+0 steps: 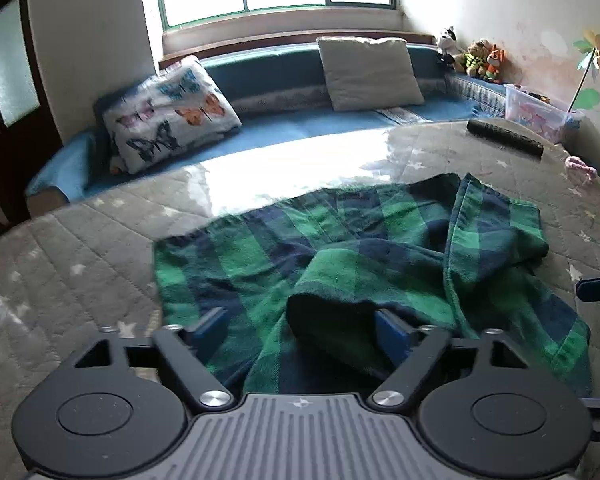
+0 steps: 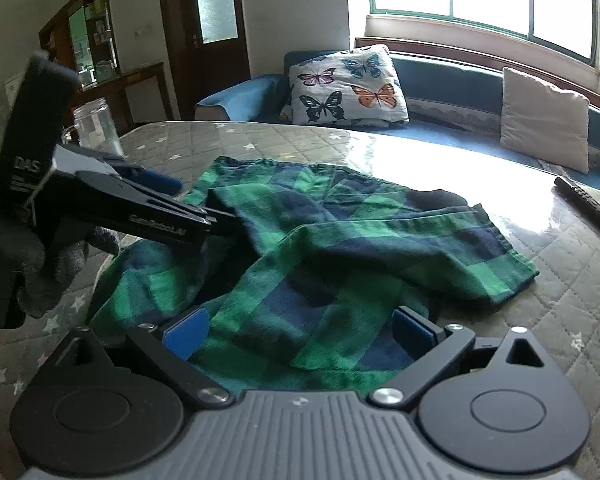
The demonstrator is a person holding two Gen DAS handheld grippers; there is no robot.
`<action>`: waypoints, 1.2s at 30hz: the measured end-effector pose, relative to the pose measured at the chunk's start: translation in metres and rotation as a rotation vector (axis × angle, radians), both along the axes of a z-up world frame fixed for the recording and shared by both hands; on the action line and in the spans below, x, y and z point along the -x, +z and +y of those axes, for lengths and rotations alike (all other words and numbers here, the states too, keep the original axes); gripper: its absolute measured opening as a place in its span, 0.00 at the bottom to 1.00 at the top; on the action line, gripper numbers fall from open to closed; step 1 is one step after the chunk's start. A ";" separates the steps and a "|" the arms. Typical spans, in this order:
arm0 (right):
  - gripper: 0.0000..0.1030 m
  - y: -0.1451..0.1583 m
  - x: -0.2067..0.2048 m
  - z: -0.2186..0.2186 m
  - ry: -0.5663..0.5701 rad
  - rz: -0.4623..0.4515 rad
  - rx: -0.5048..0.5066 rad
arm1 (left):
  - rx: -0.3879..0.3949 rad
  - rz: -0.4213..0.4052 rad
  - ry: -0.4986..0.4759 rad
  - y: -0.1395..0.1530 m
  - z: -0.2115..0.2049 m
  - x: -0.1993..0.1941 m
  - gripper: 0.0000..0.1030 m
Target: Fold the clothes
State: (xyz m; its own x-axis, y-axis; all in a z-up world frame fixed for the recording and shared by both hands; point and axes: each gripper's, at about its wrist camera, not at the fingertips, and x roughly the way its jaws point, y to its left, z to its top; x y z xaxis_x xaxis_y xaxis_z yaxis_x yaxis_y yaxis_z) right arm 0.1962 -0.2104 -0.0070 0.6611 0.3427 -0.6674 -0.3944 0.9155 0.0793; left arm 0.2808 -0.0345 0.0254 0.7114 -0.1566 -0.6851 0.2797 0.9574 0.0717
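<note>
A green and navy plaid garment (image 1: 340, 240) lies rumpled on the grey quilted table (image 1: 80, 248), with one part folded over the middle. My left gripper (image 1: 300, 328) is open, its blue pads wide apart over the garment's near edge, where a raised fold sits between them. In the right wrist view the same garment (image 2: 320, 248) fills the centre. My right gripper (image 2: 296, 332) is open over the cloth's near edge. The left gripper (image 2: 172, 200) shows from the side there, held by a gloved hand, its tips at the garment's left edge.
A black remote (image 1: 504, 137) lies at the table's far right, a glass jar (image 2: 96, 128) at its far left. Behind is a blue sofa (image 1: 300, 124) with a butterfly pillow (image 1: 168, 112) and a beige cushion (image 1: 370, 72). A clear toy box (image 1: 536, 112) stands far right.
</note>
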 end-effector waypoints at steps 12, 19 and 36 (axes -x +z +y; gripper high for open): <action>0.96 0.000 -0.021 -0.011 -0.054 0.002 -0.016 | 0.112 -0.057 -0.003 0.008 0.017 0.016 0.08; 0.94 0.005 -0.024 0.004 -0.027 -0.007 -0.040 | 0.127 -0.171 0.115 0.041 0.049 0.056 0.07; 0.12 -0.016 -0.026 0.015 -0.063 0.039 -0.043 | 0.164 -0.181 0.563 0.038 0.194 0.168 0.03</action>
State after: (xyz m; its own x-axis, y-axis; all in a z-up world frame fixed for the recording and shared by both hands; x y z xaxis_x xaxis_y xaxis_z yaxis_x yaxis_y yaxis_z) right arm 0.2220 -0.1958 -0.0230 0.6558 0.3298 -0.6791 -0.3319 0.9339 0.1330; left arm 0.1133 0.1593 0.0633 0.8183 0.1839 -0.5446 -0.2751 0.9572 -0.0901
